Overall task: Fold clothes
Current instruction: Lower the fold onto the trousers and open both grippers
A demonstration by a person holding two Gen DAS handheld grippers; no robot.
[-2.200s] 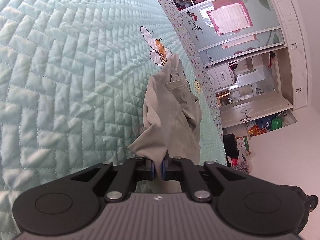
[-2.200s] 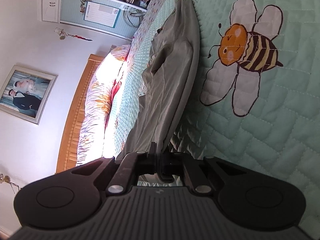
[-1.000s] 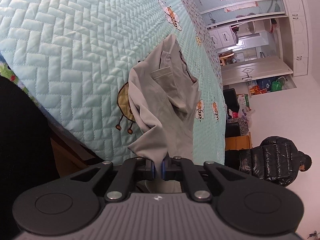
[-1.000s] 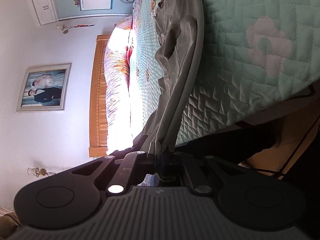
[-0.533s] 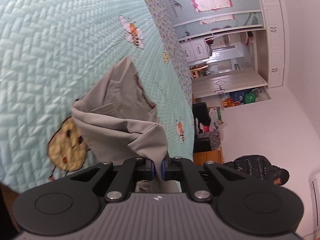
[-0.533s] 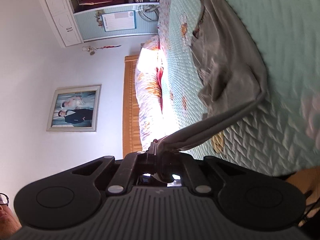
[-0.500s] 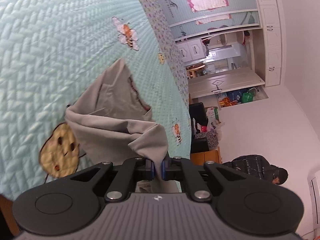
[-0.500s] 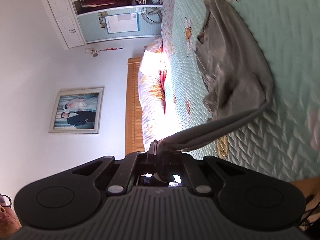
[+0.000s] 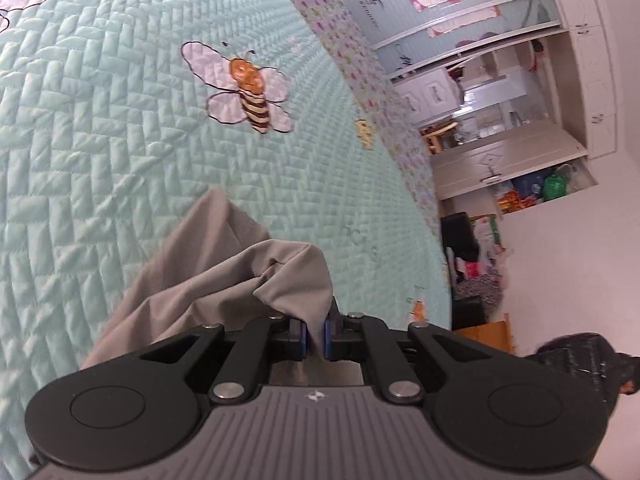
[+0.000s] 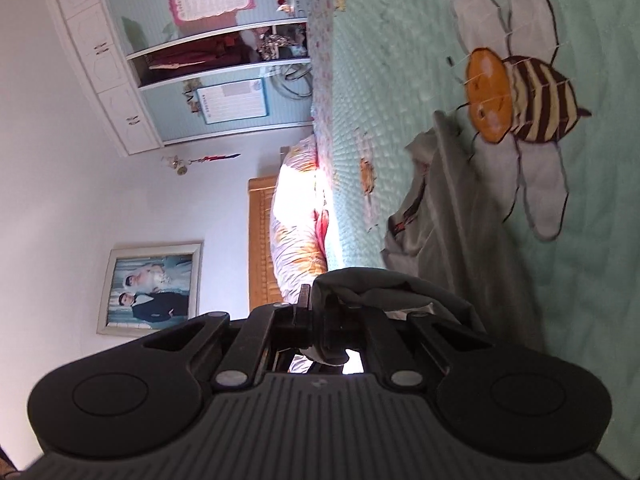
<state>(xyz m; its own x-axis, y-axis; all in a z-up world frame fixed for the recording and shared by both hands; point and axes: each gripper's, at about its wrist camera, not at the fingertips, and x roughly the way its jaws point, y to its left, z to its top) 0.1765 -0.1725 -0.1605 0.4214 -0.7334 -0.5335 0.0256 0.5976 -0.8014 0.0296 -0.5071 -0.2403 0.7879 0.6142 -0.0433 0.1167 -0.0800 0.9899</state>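
A grey garment lies on the mint quilted bedspread, doubled over on itself. My left gripper is shut on a pinched fold of its edge, just above the cloth. In the right wrist view the same grey garment stretches away beside an embroidered bee, its waistband end showing a dark lining. My right gripper is shut on another bunched edge of it, held close over the lower layer.
The bedspread carries another bee. Pillows and a wooden headboard lie at the bed's head. Wardrobe shelves and a framed photo line the wall. A person in a dark jacket stands by the bed's far side.
Both grippers have carried the gripped edges across the bed, over the rest of the garment. The cloth now lies doubled, with less of it showing ahead.
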